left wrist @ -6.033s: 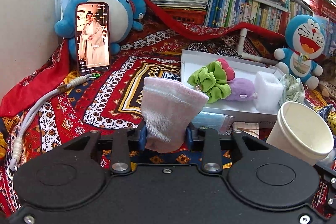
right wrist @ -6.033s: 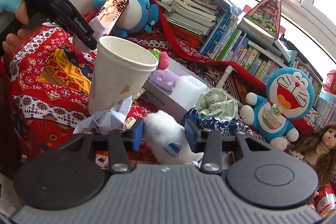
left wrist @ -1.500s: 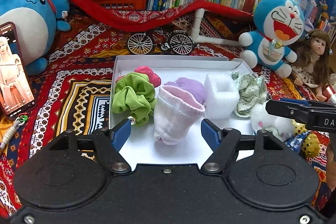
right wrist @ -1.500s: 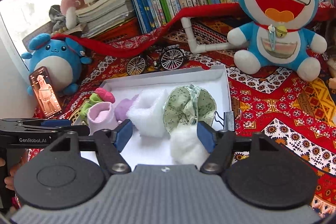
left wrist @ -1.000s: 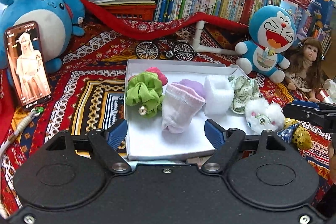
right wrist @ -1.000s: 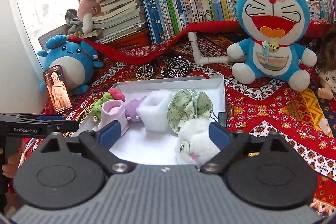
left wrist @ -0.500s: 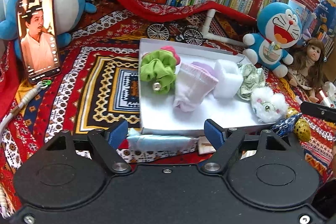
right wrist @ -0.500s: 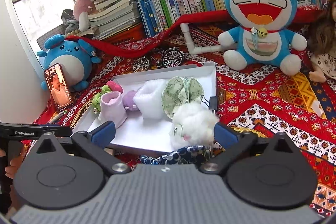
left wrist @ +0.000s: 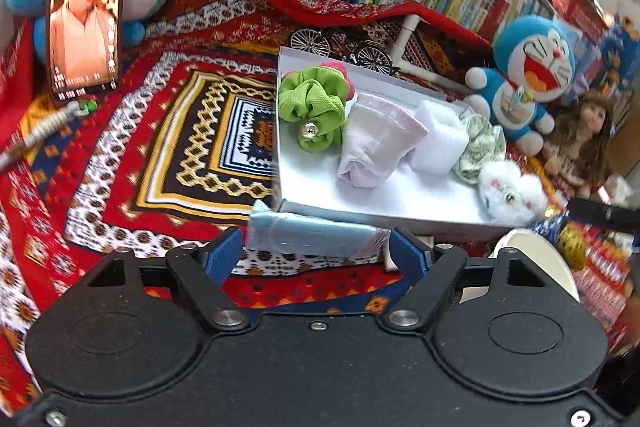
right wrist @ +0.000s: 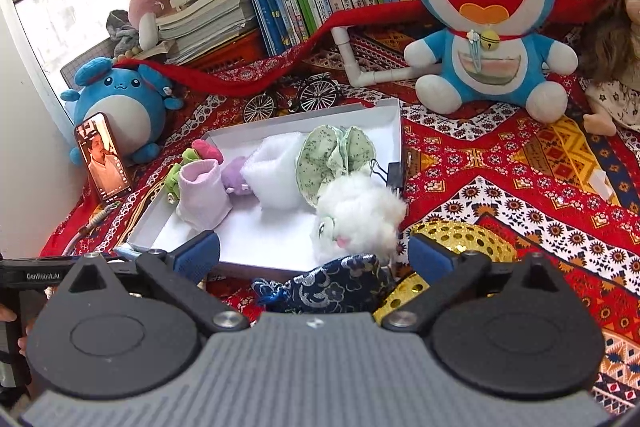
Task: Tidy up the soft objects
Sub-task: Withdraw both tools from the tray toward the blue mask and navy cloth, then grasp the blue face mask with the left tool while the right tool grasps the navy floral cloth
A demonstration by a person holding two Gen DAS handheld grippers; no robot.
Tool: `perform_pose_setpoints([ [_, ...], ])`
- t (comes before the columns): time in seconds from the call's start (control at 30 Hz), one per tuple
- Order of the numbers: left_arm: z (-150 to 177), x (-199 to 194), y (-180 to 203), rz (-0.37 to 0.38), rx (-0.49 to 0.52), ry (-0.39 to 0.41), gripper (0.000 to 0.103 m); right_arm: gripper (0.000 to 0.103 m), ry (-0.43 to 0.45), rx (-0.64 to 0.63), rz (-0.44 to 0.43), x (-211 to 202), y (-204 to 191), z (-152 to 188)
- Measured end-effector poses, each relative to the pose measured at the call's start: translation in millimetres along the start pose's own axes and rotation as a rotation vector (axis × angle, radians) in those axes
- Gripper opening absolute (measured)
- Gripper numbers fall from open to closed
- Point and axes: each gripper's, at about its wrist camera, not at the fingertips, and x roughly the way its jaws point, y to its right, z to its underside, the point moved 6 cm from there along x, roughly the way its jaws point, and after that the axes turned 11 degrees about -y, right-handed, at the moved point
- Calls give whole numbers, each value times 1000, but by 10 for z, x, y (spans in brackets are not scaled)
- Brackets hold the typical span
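— While both grippers hang over the patterned cloth (left wrist: 168, 131), what's in the white box (right wrist: 280, 247)?

— A row of soft things: green scrunchie (left wrist: 312, 107) at the left end, then the pink sock (left wrist: 376, 143), a white foam piece (left wrist: 440, 139), a green floral pouch (right wrist: 336, 155), and the white fluffy toy (right wrist: 360, 215) at the right corner, draped over the box's edge.

— And the left gripper (left wrist: 316, 255)?

— Its blue fingers (left wrist: 224, 259) stand well apart with nothing gripped. A pale blue packet (left wrist: 316, 233) lies on the cloth just ahead of them, against the box's near wall.

— The right gripper (right wrist: 314, 251)?

— Spread as wide as it goes, nothing in its hold. A dark blue brocade pouch (right wrist: 328, 287) sits between the fingers without the pads touching it, and a gold sequinned piece (right wrist: 460, 239) lies by the right finger.

— Anything else nearby?

— A white paper cup (left wrist: 536, 263) beside the left gripper, a phone (right wrist: 104, 155) propped against a round blue plush (right wrist: 116, 95), and a Doraemon plush (right wrist: 484, 11) behind the box.
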Motion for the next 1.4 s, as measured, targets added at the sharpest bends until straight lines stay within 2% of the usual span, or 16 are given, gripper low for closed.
perform_pose_setpoints([
  [0.2,-113,141,31,5,-49,-46,85,103,-7,4,-1,15,5,8],
  [0.27,-141,160,7,-3,-66,-47,83,103,-8,5,-1,18,5,13],
  [0.4,-106,178,-57,-36,-69,-65,72,103,-14,7,0,28,23,25],
  [0.53,13,186,-147,-64,-70,-93,71,103,-18,12,4,30,45,32],
  [0.67,74,97,-194,-90,-54,-77,71,103,-22,12,6,33,60,30],
  [0.8,141,-7,-157,-107,-2,-50,73,103,-37,-25,14,28,37,44],
  [0.93,220,-58,-71,-108,70,-23,80,103,-46,-118,50,34,-47,109],
  [1.1,301,-50,1,-132,155,-3,81,103,-47,-179,92,72,-100,158],
  [1.4,374,59,66,-149,238,0,81,101,-17,-231,145,175,-130,185],
])
